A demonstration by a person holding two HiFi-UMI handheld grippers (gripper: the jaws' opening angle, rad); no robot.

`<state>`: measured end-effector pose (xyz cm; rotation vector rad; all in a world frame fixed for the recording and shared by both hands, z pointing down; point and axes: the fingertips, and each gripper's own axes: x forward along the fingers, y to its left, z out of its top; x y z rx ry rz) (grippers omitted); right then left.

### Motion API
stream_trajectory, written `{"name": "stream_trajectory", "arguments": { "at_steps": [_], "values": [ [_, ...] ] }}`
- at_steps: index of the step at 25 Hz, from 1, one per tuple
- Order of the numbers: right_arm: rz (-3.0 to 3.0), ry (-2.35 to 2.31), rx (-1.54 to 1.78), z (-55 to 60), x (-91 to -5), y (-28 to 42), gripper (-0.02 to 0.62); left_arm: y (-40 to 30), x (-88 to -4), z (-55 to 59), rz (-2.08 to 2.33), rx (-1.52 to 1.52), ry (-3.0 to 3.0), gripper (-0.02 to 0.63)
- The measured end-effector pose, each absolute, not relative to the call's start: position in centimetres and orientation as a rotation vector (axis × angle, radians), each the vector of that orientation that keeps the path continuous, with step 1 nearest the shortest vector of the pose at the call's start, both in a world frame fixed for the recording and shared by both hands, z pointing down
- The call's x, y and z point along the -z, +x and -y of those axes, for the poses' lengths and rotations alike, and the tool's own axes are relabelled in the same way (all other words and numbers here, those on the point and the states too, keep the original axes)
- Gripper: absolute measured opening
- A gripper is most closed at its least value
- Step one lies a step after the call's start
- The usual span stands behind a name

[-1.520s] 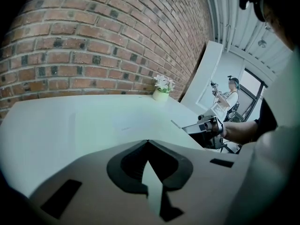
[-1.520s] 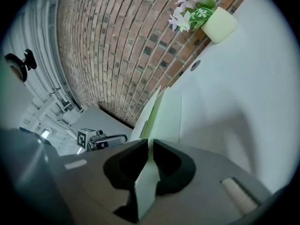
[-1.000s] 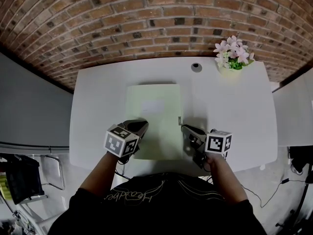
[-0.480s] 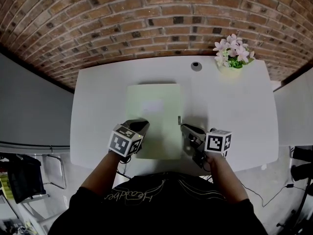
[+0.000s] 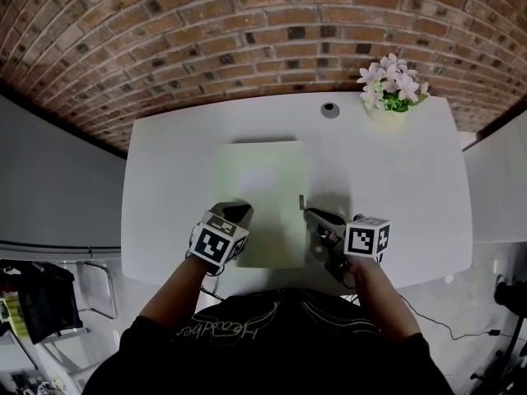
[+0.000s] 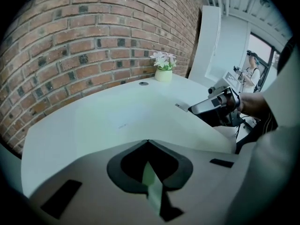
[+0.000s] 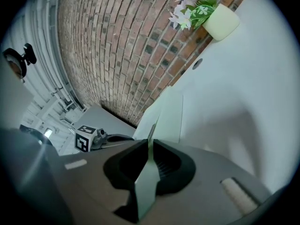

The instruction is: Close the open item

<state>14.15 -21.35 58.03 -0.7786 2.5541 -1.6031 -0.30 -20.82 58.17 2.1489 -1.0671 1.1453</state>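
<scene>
A pale green folder lies lengthwise on the white table, and from the head view it looks flat. My left gripper is shut on its near left edge. In the left gripper view a thin green edge sits pinched where the jaws meet, and the folder's broad surface stretches ahead. My right gripper is shut on the near right edge by a small tab. In the right gripper view a green sheet stands on edge between the jaws.
A pot of pink flowers stands at the table's far right corner, with a round cable hole to its left. A brick wall runs behind the table. A chair is on the floor at left.
My left gripper's marker cube has drifted slightly right along the folder's near edge. The right gripper and the folder have stayed put.
</scene>
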Motion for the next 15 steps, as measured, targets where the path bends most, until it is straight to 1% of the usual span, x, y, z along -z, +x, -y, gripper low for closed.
{"name": "stream_trajectory", "arguments": {
  "at_steps": [9, 12, 15],
  "values": [
    [-2.702, -0.810, 1.500, 21.19, -57.58, 13.87, 0.038, 0.28, -58.25, 20.86, 1.021, -1.278, 2.145, 0.002],
    [-2.714, -0.811, 1.507, 21.08, -57.74, 13.90, 0.038, 0.21, -58.39, 20.68, 1.021, -1.299, 2.127, 0.002],
    [-2.830, -0.851, 1.431, 21.05, -57.73, 13.78, 0.038, 0.23, -58.39, 20.73, 1.027, -1.303, 2.132, 0.002]
  ]
}}
